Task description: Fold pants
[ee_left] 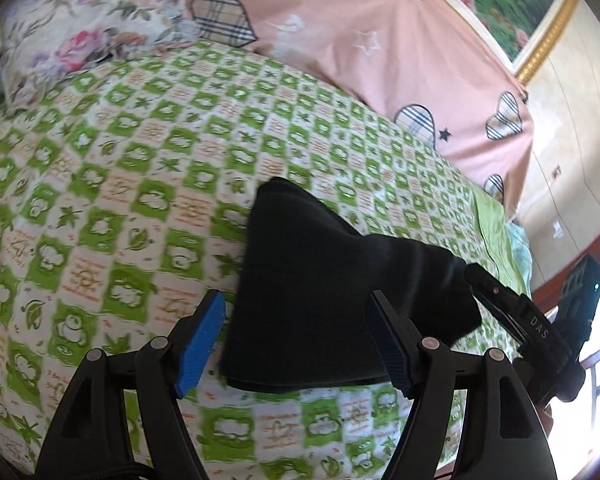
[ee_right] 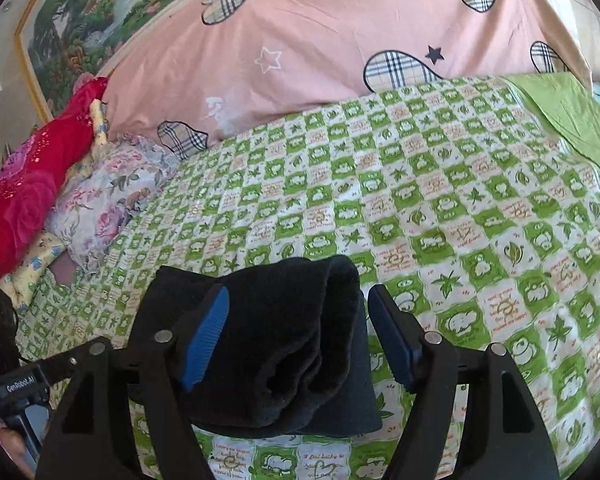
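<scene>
Here, black pants (ee_left: 320, 280) lie folded into a compact bundle on the green-and-white checked bedsheet (ee_left: 140, 168), with both grippers spread wide over them.

The left gripper (ee_left: 300, 340) hangs above the near edge of the bundle, its blue pads (ee_left: 202, 344) well apart and pressing on nothing; the cloth shows between them but lies flat on the sheet; the right gripper (ee_right: 298, 336) likewise stands wide, one blue pad (ee_right: 206, 336) over the dark fabric and the other just beside its rolled edge, neither clamping it; in the right wrist view the bundle shows soft rounded folds on top of a flatter layer; beyond it a pink quilt with plaid hearts (ee_right: 320, 60) runs along the far side of the bed; a floral pillow (ee_right: 108, 200) and a red cloth (ee_right: 28, 200) sit at the left.
</scene>
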`<state>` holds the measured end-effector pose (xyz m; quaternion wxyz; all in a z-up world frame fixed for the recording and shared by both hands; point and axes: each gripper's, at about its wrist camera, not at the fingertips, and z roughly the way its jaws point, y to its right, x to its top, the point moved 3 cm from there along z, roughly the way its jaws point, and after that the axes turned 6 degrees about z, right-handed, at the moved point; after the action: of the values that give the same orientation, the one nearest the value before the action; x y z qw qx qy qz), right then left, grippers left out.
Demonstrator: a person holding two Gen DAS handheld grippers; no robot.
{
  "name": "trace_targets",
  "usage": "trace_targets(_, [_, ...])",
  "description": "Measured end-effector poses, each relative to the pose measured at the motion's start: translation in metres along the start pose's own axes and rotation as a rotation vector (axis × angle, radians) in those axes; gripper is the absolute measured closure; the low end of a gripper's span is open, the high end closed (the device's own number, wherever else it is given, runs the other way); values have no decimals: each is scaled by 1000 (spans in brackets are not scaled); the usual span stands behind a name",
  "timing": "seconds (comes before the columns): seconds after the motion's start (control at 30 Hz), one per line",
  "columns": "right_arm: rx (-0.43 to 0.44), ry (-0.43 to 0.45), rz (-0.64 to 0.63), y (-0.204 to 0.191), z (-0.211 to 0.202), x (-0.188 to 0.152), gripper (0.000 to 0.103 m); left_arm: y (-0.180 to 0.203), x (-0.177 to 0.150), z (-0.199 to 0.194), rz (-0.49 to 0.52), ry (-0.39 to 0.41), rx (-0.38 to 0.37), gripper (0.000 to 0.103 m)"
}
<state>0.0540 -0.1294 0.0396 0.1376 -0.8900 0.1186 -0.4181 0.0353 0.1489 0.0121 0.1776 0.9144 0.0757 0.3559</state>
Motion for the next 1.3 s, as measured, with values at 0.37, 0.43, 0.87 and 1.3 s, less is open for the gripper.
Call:
trace_targets(0.37, [-60,-26,9,-3,20,2,28,-11,3,15,-34,-35,12,29])
trace_targets(0.43, [-72,-37,7,-3,25,1,27,-10,4,19,-32,-39,13,28])
trace_targets(0.87, [-198,-70,-84,16,35,-18,26,-6,11,44,-9,-85,25,27])
trace_targets(1.3, [-140,-90,-16,41,42,-25,26,6,28,79,40,-115,63,25])
